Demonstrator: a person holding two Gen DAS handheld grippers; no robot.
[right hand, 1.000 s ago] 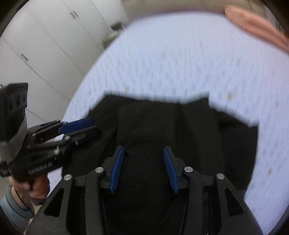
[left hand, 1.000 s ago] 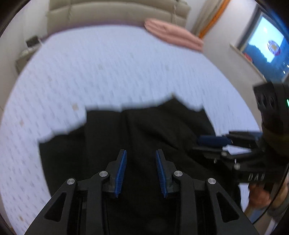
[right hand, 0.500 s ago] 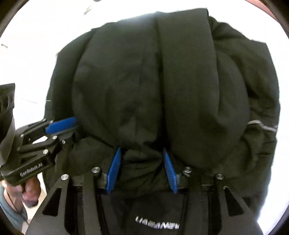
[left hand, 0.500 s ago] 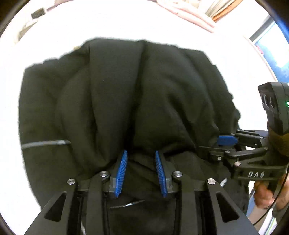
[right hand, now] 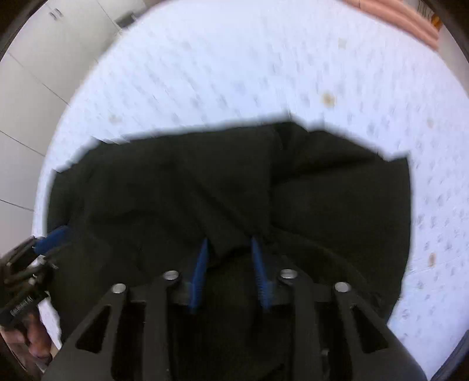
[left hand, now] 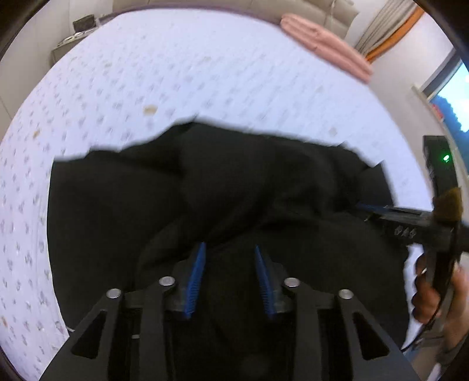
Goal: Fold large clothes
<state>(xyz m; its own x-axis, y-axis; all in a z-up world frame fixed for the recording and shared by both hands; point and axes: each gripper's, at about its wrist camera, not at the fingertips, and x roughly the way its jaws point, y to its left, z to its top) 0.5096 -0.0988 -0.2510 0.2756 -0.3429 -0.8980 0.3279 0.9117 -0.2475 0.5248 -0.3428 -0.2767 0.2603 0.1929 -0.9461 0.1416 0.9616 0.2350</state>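
A large black garment [left hand: 234,181] [right hand: 205,181] lies rumpled on a white patterned bed sheet [left hand: 176,73] [right hand: 234,73]. My left gripper [left hand: 229,246] pinches a thick fold of its near part between blue pads [left hand: 196,278]. Creases run into the pinch. My right gripper [right hand: 228,243] also has black cloth bunched between its pads [right hand: 259,272], and its jaws are closing on it. In the left wrist view the right gripper [left hand: 366,208] bites the garment's right side. The right wrist view has the left gripper [right hand: 52,237] at the garment's left edge. Both views are motion-blurred.
A folded pink cloth [left hand: 325,49] [right hand: 410,20] lies at the bed's far right corner by a beige headboard [left hand: 322,8]. A window [left hand: 451,99] is at the right, white wardrobe doors [right hand: 35,73] at the left. A person's hand [left hand: 428,296] holds each gripper.
Half a second ago the garment filled both views, bunched and draped from the jaws. Now it sits lower in view with much more sheet showing beyond it. The right jaws have narrowed.
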